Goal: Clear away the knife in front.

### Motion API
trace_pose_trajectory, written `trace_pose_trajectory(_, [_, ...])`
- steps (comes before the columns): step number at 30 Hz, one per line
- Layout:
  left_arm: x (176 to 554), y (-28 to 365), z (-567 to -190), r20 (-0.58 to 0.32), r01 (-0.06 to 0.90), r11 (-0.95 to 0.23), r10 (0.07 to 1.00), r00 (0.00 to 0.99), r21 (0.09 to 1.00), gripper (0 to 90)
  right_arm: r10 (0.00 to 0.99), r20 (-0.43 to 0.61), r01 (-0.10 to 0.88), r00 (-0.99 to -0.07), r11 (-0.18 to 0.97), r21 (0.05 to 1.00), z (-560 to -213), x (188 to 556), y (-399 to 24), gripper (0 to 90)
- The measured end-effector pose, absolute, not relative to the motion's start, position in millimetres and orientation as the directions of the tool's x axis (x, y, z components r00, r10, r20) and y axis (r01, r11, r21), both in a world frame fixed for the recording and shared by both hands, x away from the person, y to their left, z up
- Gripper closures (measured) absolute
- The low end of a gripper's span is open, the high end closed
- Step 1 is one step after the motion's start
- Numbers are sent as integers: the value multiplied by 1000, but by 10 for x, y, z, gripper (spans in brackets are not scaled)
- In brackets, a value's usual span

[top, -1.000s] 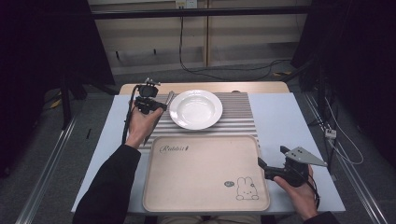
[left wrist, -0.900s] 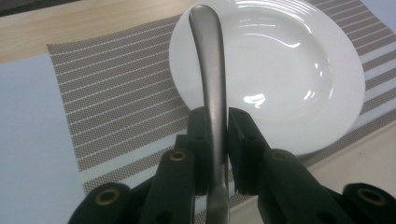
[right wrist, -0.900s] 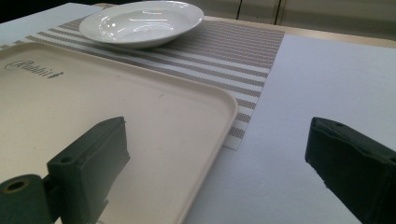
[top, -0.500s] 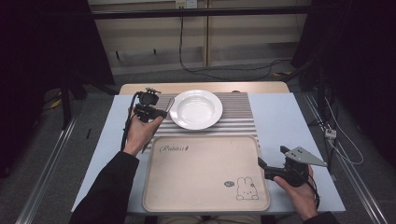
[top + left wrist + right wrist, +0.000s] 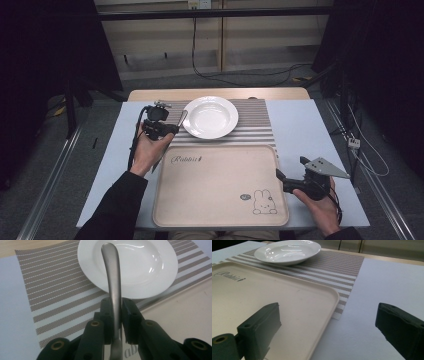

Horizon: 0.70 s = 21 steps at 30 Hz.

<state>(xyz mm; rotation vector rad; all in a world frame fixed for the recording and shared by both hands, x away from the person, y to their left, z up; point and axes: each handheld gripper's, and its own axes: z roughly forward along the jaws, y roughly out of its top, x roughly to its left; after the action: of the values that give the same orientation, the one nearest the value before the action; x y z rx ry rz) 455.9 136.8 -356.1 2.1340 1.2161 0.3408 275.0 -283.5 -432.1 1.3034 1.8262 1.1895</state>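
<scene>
My left gripper (image 5: 167, 128) (image 5: 115, 305) is shut on a silver metal utensil (image 5: 181, 119) (image 5: 111, 272), held by its handle. The handle's rounded end reaches over the left rim of the white plate (image 5: 210, 117) (image 5: 150, 267) (image 5: 287, 251). The plate sits on a striped placemat (image 5: 255, 125) (image 5: 50, 290) (image 5: 337, 267). The utensil's working end is hidden below the jaws. My right gripper (image 5: 291, 168) (image 5: 328, 312) stands open with nothing between its jaws, low over the right edge of the beige tray (image 5: 215, 185) (image 5: 262, 290).
The beige tray, with a rabbit print, lies at the table's near side and overlaps the placemat's front edge. Pale blue tabletop (image 5: 305, 130) shows on both sides. A wooden strip (image 5: 215, 93) runs along the far edge.
My left hand has carried the utensil toward the near side and slightly right, closer to the tray's far left corner. The right hand has stayed put.
</scene>
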Motion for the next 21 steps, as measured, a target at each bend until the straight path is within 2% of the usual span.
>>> trace_pose_trajectory(13, [4336, 1318, -3653, -67, 668, -410, 822, 566, 621, 797, 938, 31, 409, -346, 120, 905, -4324, 2752, -2832, 61])
trace_pose_trajectory(21, [4174, 1305, -3714, -90, 682, -409, 817, 570, 606, 796, 938, 28, 410, -346, 124, 904, -4325, 2752, -2830, 61])
